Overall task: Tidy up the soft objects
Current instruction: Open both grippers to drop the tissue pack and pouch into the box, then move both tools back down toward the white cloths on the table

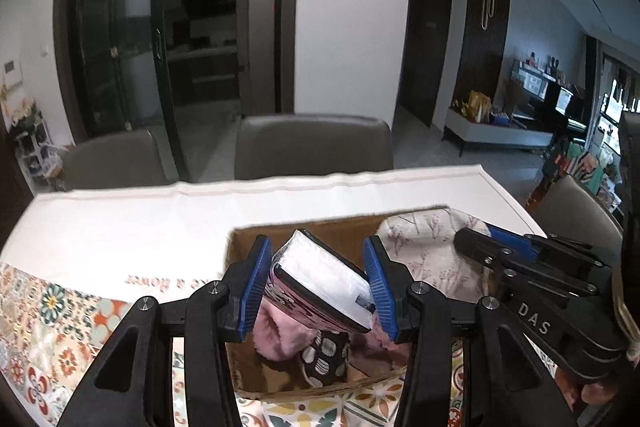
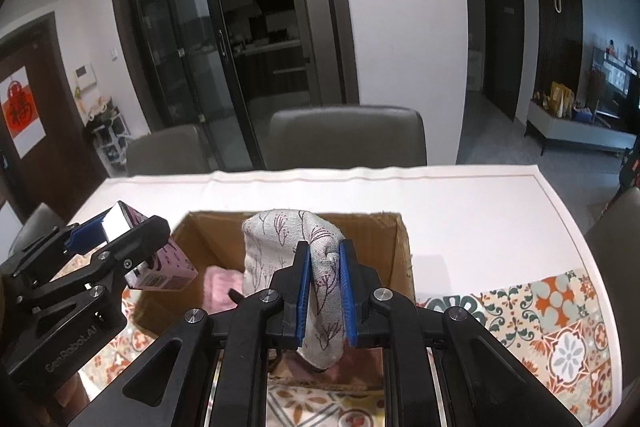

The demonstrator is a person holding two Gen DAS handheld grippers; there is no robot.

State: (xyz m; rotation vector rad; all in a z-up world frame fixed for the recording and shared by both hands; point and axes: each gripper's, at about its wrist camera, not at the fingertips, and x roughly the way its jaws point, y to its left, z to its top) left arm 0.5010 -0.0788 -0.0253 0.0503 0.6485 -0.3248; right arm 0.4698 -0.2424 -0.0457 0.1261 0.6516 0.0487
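Now, with the left gripper point(image 1: 318, 285) clamping the tissue pack point(image 1: 324, 279) and the right gripper point(image 2: 324, 293) pinching the pouch point(image 2: 296, 247), best lower both well inside the box point(image 2: 402, 247) before releasing.

We saw a glossy plastic-wrapped tissue pack point(image 1: 324, 283) in the left tool point(image 1: 316, 287), whose pads were ribbed blue rubber on matt black plastic. The right tool point(image 2: 324, 291) pinched a matt woven cloth pouch point(image 2: 280, 247). The box point(image 2: 400, 247) was rough brown cardboard; inside lay fuzzy pink fabric point(image 1: 280, 335). The surface point(image 2: 480, 211) wore smooth cloth.
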